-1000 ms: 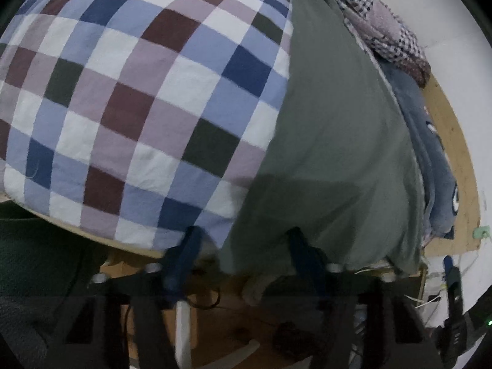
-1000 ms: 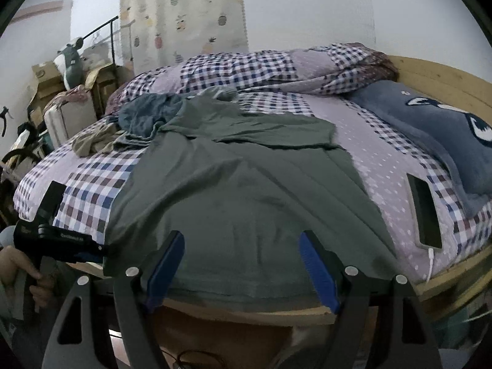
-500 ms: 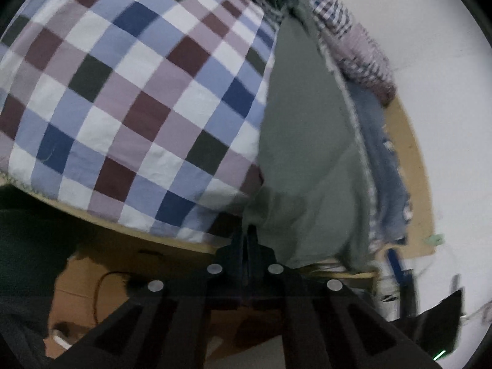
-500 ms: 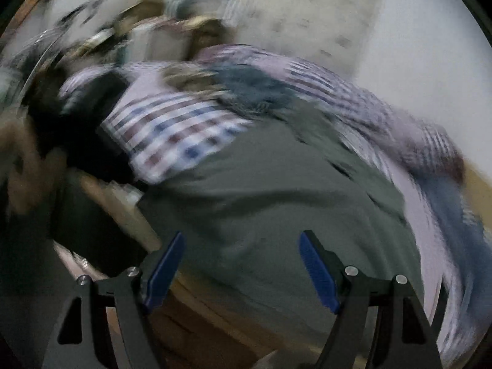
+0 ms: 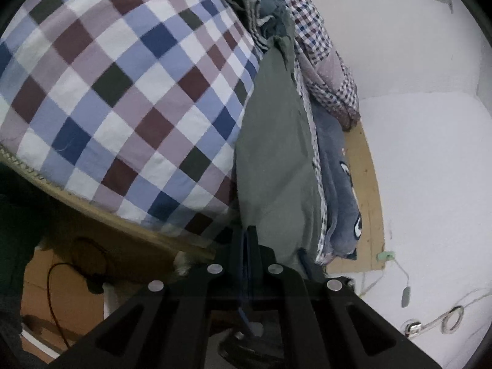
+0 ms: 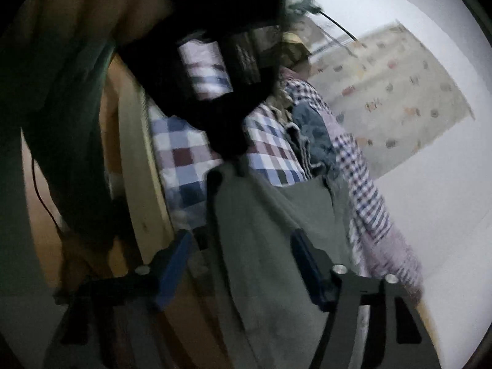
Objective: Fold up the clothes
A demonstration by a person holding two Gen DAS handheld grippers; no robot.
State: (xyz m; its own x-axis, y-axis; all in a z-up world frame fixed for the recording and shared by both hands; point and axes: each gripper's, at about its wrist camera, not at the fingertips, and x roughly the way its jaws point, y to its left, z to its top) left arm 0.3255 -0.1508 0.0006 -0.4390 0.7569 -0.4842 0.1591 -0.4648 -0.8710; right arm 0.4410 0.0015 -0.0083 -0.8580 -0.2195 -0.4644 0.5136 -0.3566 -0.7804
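A dark green garment (image 5: 273,153) lies spread on the bed, its hem hanging over the near edge. My left gripper (image 5: 246,236) is shut on the hem's left corner, where the garment meets the checked sheet (image 5: 123,92). In the right wrist view, which is tilted and blurred, the green garment (image 6: 261,230) runs between the blue fingers (image 6: 175,261) of my right gripper (image 6: 243,264). That gripper is open and sits at the hem. The left gripper (image 6: 229,161) shows there as a black body pinching the cloth's corner.
A blue blanket (image 5: 335,169) and a small-check quilt (image 5: 323,61) lie beyond the garment. More crumpled clothes (image 5: 246,6) are heaped farther up the bed. The wooden bed frame (image 5: 369,184) borders the mattress. A patterned curtain (image 6: 384,92) hangs behind.
My left gripper went from open to shut on the hem corner and has lifted slightly. My right gripper swung left and rolled, now close to the left gripper, still open.
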